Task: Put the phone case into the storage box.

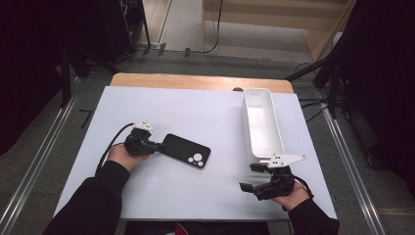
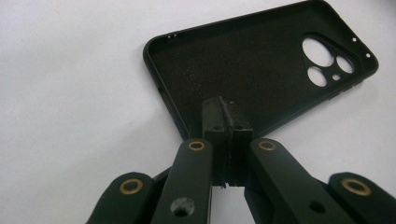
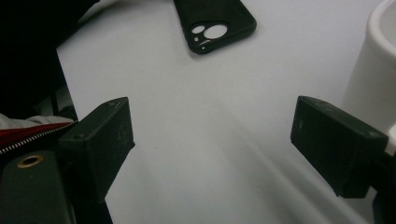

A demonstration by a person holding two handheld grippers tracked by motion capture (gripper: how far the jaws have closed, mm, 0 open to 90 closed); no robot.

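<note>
So nearest the person, the right gripper (image 1: 250, 177) sits low at the table's (image 1: 161, 196) front right, held in the right hand (image 1: 293, 195), jaws spread wide apart with nothing between them, just bare white tabletop showing in the gap in the right gripper view. A bit further in on the left, the left gripper (image 1: 159, 146) is held in the left hand (image 1: 123, 155), and its jaws are pinched together on the near edge of the case (image 1: 187, 151); in the left gripper view you can see the two pads (image 2: 215, 122) squeezed tight right over the case's rim. The case itself is a black phone case, one of them, lying flat and open side up near the middle of the table, left of centre, angled so the camera end points away from the left gripper. It's matte black with a raised lip all round, a slightly speckled inner lining, and a cluster of round cutouts in one corner: two big ones, a medium one and a tiny hole, with white table showing through. Furthest back on the right is one bin (image 1: 274, 147), white, long and narrow, standing on the table well apart from the case and just beyond the right gripper. Two grippers, one case, one bin.
</note>
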